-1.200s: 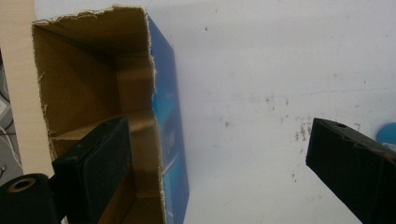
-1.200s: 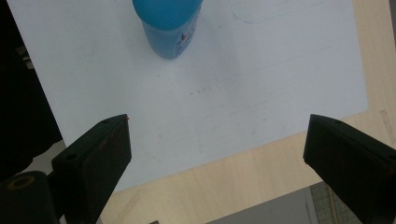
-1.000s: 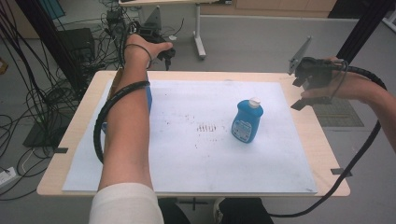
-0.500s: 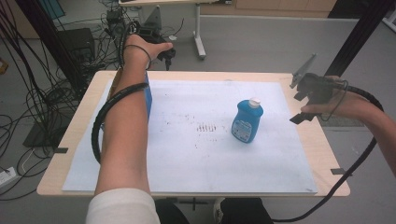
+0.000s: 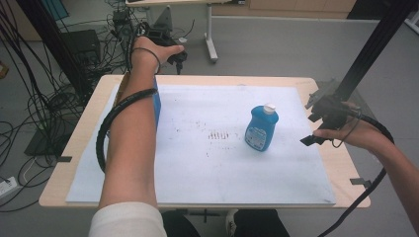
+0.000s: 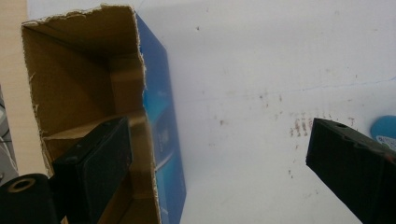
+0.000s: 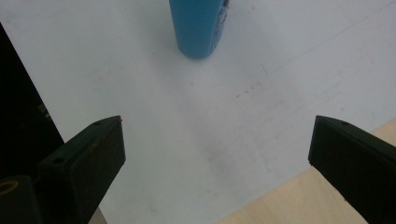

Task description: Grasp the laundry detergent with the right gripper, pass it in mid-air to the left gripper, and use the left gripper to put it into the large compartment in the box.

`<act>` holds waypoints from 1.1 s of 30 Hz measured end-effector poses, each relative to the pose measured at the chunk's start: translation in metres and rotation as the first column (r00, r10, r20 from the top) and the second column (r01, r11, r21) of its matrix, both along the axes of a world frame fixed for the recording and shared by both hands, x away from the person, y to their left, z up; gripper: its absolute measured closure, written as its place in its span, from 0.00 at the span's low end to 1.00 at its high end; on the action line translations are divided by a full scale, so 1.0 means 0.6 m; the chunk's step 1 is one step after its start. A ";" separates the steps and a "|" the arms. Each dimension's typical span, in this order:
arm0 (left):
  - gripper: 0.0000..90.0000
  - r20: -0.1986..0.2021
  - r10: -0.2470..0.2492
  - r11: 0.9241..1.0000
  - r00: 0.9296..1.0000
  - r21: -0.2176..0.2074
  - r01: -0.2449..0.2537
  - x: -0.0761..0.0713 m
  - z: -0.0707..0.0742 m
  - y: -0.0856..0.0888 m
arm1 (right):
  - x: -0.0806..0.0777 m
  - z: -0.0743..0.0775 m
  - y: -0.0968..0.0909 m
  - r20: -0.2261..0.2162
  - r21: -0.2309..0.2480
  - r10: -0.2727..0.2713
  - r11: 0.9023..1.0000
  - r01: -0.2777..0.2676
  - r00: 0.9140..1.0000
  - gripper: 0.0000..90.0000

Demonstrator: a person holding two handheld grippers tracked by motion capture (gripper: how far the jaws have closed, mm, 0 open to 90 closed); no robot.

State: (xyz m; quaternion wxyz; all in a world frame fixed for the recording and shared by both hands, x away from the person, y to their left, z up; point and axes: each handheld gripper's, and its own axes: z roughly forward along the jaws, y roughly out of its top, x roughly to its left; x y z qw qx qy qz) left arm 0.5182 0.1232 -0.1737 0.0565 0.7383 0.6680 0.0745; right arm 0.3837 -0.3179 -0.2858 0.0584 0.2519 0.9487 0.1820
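- A blue bottle [image 5: 262, 128] with a white cap stands upright on the white sheet [image 5: 207, 173] that covers most of the wooden table [image 5: 336, 163], a little right of the sheet's middle.
- In the right gripper view the bottle's lower body [image 7: 198, 25] stands at the top, ahead of the jaws, with bare sheet between it and them.
- An open cardboard box [image 5: 156, 101] with blue printed sides sits at the sheet's far left corner; in the high view the person's left forearm hides most of it.
- In the left gripper view the box [image 6: 88, 79] shows its brown inside and torn rim, mouth toward the camera.
- Faint brown marks [image 5: 217, 134] dot the sheet between box and bottle; nothing else lies between the 2.
- Past the table's far edge, cables and another table's leg stand on the grey floor.
- The left gripper [image 5: 175, 55] is held beyond the table's far left corner. Its 2 jaws stand wide apart; 1 lies over the box's open mouth, the other over bare sheet. They grip nothing.
- The right gripper [image 5: 316, 123] hangs over the table's right edge, just beside the bottle but clear of it. Its jaws have just been opening, now spread wide, with only sheet and table edge between them.
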 end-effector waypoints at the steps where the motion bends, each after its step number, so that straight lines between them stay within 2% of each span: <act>1: 0.09 0.001 0.000 1.000 1.000 -0.001 0.000 0.000 0.000 0.001 | -0.002 -0.004 0.001 0.003 0.013 -0.004 1.000 0.004 1.000 0.04; 6: 0.09 -0.001 0.000 1.000 1.000 -0.002 0.000 -0.001 0.000 0.003 | -0.010 -0.022 0.007 0.022 0.048 -0.034 0.998 0.033 0.999 0.04; 11: 0.09 -0.001 0.001 1.000 1.000 -0.003 -0.001 -0.002 -0.004 0.006 | -0.018 -0.051 0.019 0.023 0.092 -0.066 0.994 0.064 0.998 0.04; 13: 0.09 -0.004 0.000 1.000 1.000 -0.001 0.000 -0.003 -0.005 0.006 | -0.020 -0.067 0.026 0.030 0.121 -0.094 0.989 0.089 0.995 0.04; 17: 0.09 -0.004 -0.003 1.000 1.000 0.000 0.003 -0.003 -0.004 0.008 | -0.019 -0.083 0.031 0.042 0.153 -0.113 0.983 0.105 0.993 0.04; 21: 0.09 -0.002 -0.001 1.000 1.000 -0.001 0.001 -0.003 -0.004 0.010 | -0.017 -0.101 0.039 0.035 0.193 -0.125 0.974 0.116 0.992 0.04; 25: 0.09 -0.005 0.001 1.000 1.000 0.000 -0.001 -0.003 -0.005 0.012 | -0.015 -0.110 0.045 0.043 0.211 -0.141 0.969 0.129 0.989 0.04; 27: 0.09 -0.007 0.002 1.000 1.000 0.000 -0.002 -0.004 -0.006 0.013 | -0.014 -0.119 0.052 0.049 0.228 -0.157 0.963 0.142 0.986 0.04; 29: 0.09 -0.006 0.004 1.000 1.000 0.000 -0.004 -0.004 -0.006 0.013 | -0.013 -0.122 0.054 0.053 0.231 -0.159 0.962 0.143 0.986 0.05; 30: 0.09 -0.006 0.004 1.000 1.000 0.001 -0.004 -0.004 -0.006 0.014 | -0.012 -0.129 0.059 0.060 0.244 -0.171 0.958 0.152 0.983 0.04; 33: 0.09 -0.006 0.005 1.000 1.000 0.002 -0.005 -0.005 -0.005 0.015 | -0.010 -0.135 0.064 0.070 0.260 -0.183 0.952 0.160 0.981 0.04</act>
